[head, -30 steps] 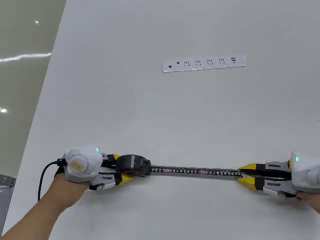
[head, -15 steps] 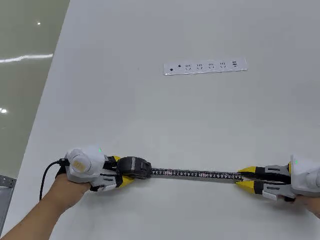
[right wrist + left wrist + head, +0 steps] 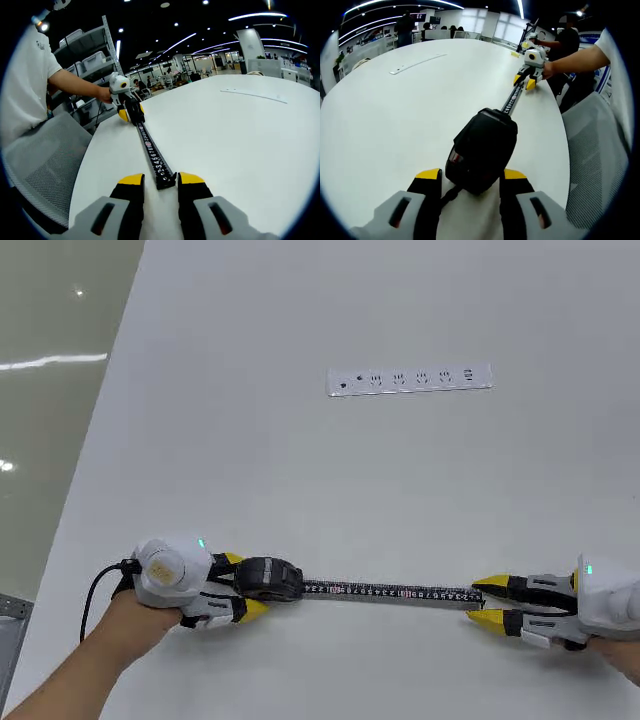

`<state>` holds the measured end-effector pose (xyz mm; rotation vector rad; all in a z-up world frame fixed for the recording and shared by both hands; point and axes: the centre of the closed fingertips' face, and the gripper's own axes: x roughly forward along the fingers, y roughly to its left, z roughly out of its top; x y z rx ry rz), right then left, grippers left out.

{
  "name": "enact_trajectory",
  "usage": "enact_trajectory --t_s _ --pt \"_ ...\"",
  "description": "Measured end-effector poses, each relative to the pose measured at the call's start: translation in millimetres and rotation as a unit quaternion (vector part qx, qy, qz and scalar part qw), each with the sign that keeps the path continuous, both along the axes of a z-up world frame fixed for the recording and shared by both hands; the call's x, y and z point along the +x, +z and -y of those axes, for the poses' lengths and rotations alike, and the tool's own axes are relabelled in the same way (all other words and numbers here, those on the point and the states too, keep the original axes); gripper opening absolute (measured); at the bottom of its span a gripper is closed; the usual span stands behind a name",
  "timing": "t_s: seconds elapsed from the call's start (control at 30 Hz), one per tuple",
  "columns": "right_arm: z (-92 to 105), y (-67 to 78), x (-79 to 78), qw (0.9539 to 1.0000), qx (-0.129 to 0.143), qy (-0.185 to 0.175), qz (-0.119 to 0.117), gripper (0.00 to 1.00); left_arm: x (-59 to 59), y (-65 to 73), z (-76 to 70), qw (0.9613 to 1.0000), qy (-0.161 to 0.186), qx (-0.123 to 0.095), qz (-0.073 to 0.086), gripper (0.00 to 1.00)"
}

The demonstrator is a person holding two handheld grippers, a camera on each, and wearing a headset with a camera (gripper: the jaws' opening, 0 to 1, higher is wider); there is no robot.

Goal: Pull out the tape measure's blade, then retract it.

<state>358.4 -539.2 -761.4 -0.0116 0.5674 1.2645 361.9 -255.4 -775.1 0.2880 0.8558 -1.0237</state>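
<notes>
Left claw (image 3: 245, 583) is squeezed tight on the black tape measure (image 3: 270, 578) and holds it down on the white table (image 3: 350, 480), close to the near edge. Right claw (image 3: 478, 600) is well off to the other side, and its two yellow tips are spread apart. The blade (image 3: 390, 591) is pulled out and lies flat on the table in a straight line from the tape measure to the right claw. Its end sits in the gap between the right claw's tips. In the right gripper view the tips do not seem to pinch it, though one tip is very near the blade's edge. So I think the first part of the job is done, because the blade is out. The second part is not done yet, because the blade has to slide back inside the tape measure. With the right claw loose, that part looks ready to begin. A long white plug strip (image 3: 410, 379) lies far back on the table, out of the way.
</notes>
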Motion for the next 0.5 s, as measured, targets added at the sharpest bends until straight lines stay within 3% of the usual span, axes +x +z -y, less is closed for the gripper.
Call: enact_trajectory --t_s 0.27,0.37,0.5 --pt "-2.1 5.3 -4.4 1.0000 -0.003 -0.004 -0.009 0.28 1.3 0.2 -3.1 0.9999 0.012 0.002 -0.004 0.50" --pt "0.7 4.2 -1.9 0.9998 -0.006 -0.013 -0.010 0.31 1.0 3.3 -1.7 0.9998 0.017 -0.008 -0.006 0.54" --pt "0.4 8.6 -0.7 0.9997 -0.002 -0.022 -0.006 0.32 0.9 1.5 -3.5 0.9999 0.016 -0.001 -0.004 0.57"
